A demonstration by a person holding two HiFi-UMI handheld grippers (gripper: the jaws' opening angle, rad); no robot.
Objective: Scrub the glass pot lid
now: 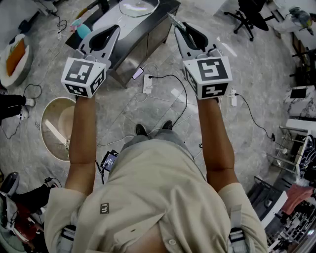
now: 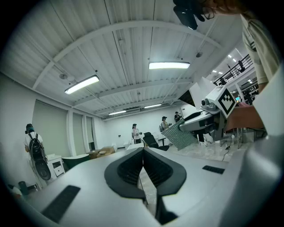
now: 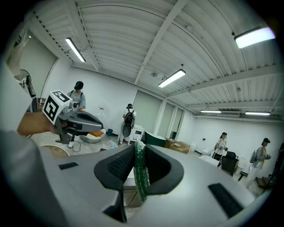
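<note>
The lid (image 1: 139,7), clear glass and domed, lies on a steel counter (image 1: 148,37) at the far edge of the head view, touched by neither gripper. Nearest to it is the right gripper (image 1: 178,23) (image 3: 137,162); its jaws are clamped on a green mesh pad (image 3: 140,173) (image 1: 176,21), which stands on edge between them and sticks out past the tips. The left gripper (image 1: 114,28) (image 2: 143,170) is level with it and well apart to the side. Its jaws meet at the tips with nothing between them. Each gripper view takes in the other gripper, and the left one also shows the pad (image 2: 179,135) as a flat sheet. A teal object (image 1: 84,30) lies at the counter's left end. On the marble floor below are a white power strip (image 1: 147,83) with trailing cables, a round basin (image 1: 55,129) at the left, and an office chair (image 1: 247,17) at the upper right.
</note>
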